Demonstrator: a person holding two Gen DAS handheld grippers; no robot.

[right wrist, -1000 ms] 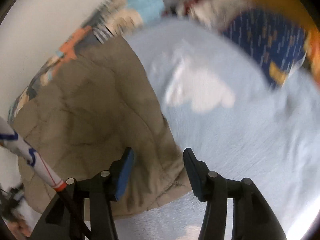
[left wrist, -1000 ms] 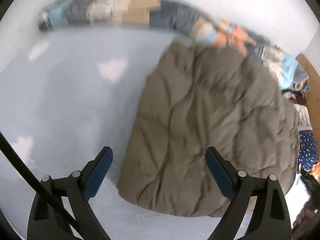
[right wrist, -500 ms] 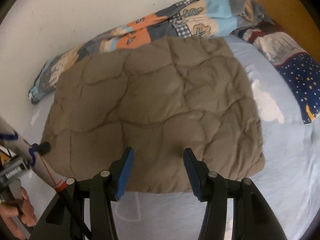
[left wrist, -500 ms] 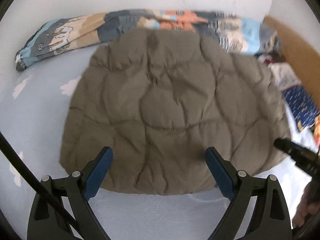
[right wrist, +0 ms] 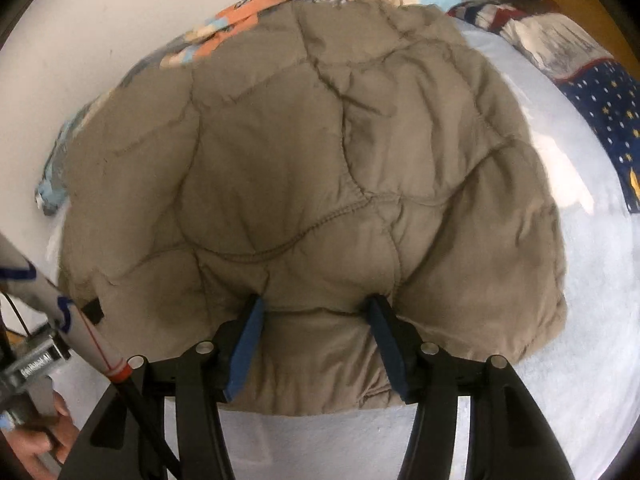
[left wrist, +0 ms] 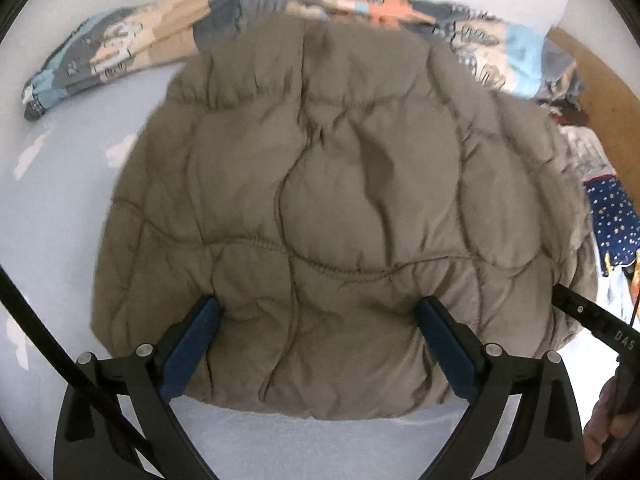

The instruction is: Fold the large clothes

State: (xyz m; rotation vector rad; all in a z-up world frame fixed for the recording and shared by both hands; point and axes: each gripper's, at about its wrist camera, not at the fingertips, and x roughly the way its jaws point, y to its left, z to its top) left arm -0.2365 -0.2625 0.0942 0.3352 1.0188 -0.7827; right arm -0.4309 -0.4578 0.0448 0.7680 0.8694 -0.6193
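A puffy brown quilted jacket lies spread on the pale blue bed sheet. My left gripper is over the jacket's near edge. Its jaws are wide and still opening, and the blue fingertips dig into the padding without pinching it. In the right wrist view the same jacket fills the middle. My right gripper stands about half open, its tips pushed down into the near part, with a bulge of fabric between the fingers but not clamped.
A patchwork blanket is bunched along the white wall behind the jacket. A navy starred pillow and a wooden headboard are on the right. A hand holding the other gripper shows at lower left.
Both grippers swung from the sides to face the jacket squarely, then came closer and down. Their fingertips now press into its near edge. The left jaws stand slightly wider.
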